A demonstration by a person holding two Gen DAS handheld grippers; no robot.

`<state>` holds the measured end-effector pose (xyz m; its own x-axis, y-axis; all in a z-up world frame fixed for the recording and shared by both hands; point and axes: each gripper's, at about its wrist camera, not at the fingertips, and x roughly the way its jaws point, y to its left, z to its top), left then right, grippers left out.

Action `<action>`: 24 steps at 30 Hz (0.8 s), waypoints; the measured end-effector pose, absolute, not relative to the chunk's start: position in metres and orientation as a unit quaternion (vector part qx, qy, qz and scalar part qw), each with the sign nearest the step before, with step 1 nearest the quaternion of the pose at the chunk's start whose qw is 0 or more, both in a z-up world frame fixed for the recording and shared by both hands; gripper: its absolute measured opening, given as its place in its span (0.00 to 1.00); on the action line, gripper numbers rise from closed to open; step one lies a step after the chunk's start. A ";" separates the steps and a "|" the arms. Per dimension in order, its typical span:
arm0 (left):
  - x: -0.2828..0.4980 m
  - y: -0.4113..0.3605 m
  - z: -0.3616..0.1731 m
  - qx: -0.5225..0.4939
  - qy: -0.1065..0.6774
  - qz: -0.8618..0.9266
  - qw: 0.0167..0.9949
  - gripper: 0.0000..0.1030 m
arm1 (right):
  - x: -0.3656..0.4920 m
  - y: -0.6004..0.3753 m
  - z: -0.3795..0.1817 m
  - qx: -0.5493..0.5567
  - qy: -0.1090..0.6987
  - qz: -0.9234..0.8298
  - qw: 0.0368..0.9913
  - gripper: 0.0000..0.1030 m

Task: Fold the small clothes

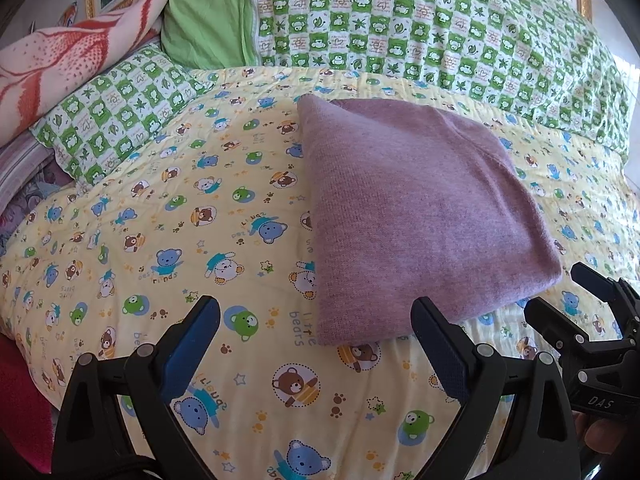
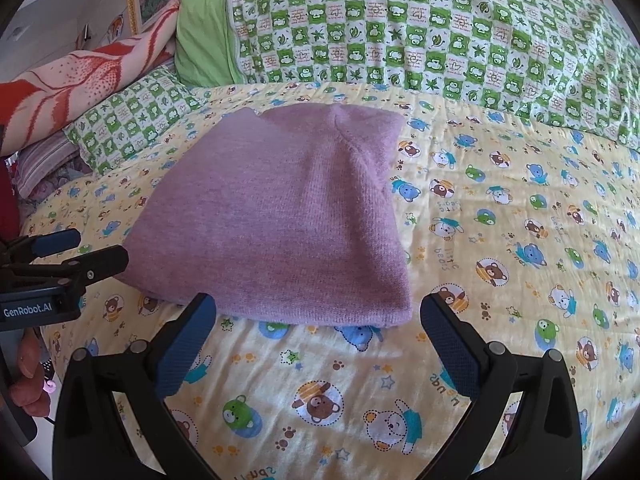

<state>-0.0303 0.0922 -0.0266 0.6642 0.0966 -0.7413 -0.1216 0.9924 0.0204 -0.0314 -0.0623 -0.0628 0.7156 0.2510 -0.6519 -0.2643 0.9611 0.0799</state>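
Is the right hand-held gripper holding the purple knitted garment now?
No: the right hand-held gripper is open and empty, its fingers spread just short of the folded purple garment on the bear-print quilt.

My two wrist views sit low and close over the bed (image 1: pixel 120 240), facing twelve o'clock toward the headboard; both share the folded purple garment (image 1: pixel 420 216).

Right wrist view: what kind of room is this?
Most likely a bedroom: a yellow bear-print quilt covers a bed, a green checked pillow lies at its head, and a folded purple knit garment rests on top.
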 end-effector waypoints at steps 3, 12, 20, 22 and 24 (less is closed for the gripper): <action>-0.030 0.091 -0.027 -0.016 0.407 0.059 0.911 0.94 | -0.031 -0.063 -0.063 -0.009 0.351 0.140 0.926 0.99; -0.031 0.089 -0.026 -0.015 0.405 0.058 0.912 0.94 | -0.032 -0.063 -0.062 -0.008 0.350 0.140 0.926 0.99; -0.033 0.087 -0.026 -0.012 0.406 0.055 0.912 0.94 | -0.034 -0.062 -0.061 -0.004 0.350 0.134 0.927 0.99; -0.033 0.087 -0.026 -0.011 0.406 0.054 0.912 0.94 | -0.034 -0.063 -0.061 -0.004 0.349 0.134 0.927 0.99; -0.033 0.087 -0.026 -0.011 0.407 0.054 0.912 0.94 | -0.034 -0.063 -0.061 -0.004 0.350 0.133 0.927 0.99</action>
